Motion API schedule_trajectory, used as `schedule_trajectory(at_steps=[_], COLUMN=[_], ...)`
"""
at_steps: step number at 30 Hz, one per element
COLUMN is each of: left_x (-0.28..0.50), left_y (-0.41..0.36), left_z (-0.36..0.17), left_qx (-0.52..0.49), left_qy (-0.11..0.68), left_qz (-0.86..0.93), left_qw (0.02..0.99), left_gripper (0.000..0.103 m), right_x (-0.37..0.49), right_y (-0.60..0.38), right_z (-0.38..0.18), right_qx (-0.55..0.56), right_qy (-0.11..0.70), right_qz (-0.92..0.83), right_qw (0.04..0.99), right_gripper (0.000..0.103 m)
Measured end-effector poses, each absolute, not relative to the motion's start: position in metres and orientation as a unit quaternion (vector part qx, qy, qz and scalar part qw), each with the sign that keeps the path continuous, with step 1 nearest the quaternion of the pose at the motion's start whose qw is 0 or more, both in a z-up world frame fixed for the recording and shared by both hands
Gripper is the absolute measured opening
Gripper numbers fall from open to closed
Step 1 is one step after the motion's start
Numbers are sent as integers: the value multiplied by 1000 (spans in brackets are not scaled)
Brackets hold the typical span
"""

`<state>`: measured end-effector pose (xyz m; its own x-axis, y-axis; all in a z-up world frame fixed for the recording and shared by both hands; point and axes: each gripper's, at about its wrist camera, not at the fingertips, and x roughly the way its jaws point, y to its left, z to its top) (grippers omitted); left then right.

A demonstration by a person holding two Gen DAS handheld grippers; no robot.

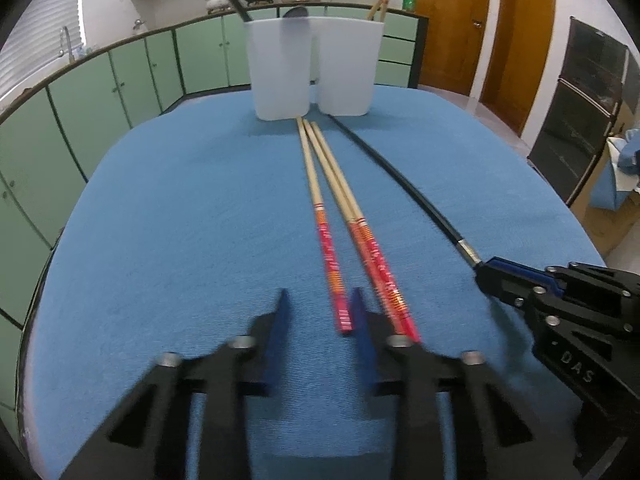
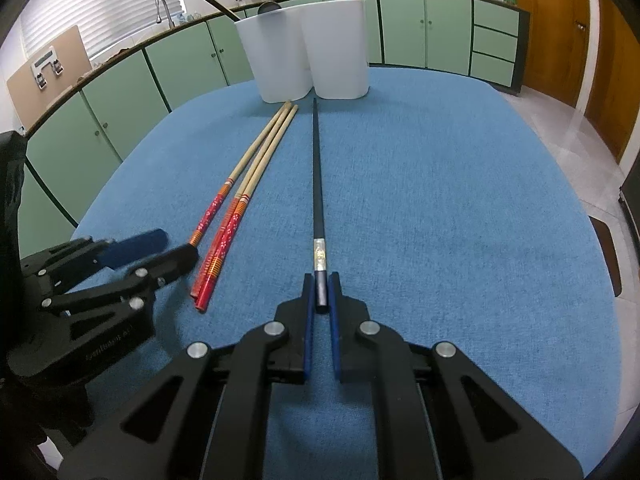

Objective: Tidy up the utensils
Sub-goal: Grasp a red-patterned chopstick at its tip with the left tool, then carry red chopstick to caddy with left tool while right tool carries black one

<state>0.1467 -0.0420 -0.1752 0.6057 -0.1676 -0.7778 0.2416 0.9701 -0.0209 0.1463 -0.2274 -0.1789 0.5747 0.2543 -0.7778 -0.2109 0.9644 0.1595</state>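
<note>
Three wooden chopsticks with red patterned handles [image 1: 340, 216] [image 2: 236, 196] lie on the blue cloth, tips toward two white holders. The left holder [image 1: 278, 68] [image 2: 272, 60] has a black chopstick and a dark spoon in it. The right holder [image 1: 348, 66] [image 2: 338, 50] has red-handled chopsticks in it. A long black chopstick [image 1: 400, 178] [image 2: 318, 176] lies to the right. My right gripper [image 2: 321, 292] [image 1: 490, 276] is shut on its near end. My left gripper [image 1: 318, 308] [image 2: 168, 246] is open, its jaws around the leftmost red handle's end.
The blue cloth [image 1: 180, 220] [image 2: 460, 220] covers a rounded table. Green cabinets [image 1: 100, 92] run behind and to the left. Wooden doors [image 1: 516, 32] stand at the right. Tiled floor [image 2: 576, 128] lies past the table's right edge.
</note>
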Motion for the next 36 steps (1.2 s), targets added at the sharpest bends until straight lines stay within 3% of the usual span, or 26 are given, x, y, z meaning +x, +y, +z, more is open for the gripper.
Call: schedule_trajectory(at_steps=[1,3,17,36], left_x=[147,146,132,126], left_y=[-43,-43,-31,-16], left_z=[-175,-175,-152,-41], left_qx=[43,40,23,13], left_qy=[428,428,397,269], left_qz=[-116,-116,-107,-118], left_qw=[895,895,911,956], left_gripper=[11,7,6,6], right_x=[146,146,136,137], right_y=[-227,-226,-227,-246], right_z=[-179,-179,-161,-61], right_qx=[25,23,21,18], right_qy=[442,441,415,305], right_qz=[131,130,128,146], right_qw=[887,888,900,941], right_gripper=[7,6,6,6])
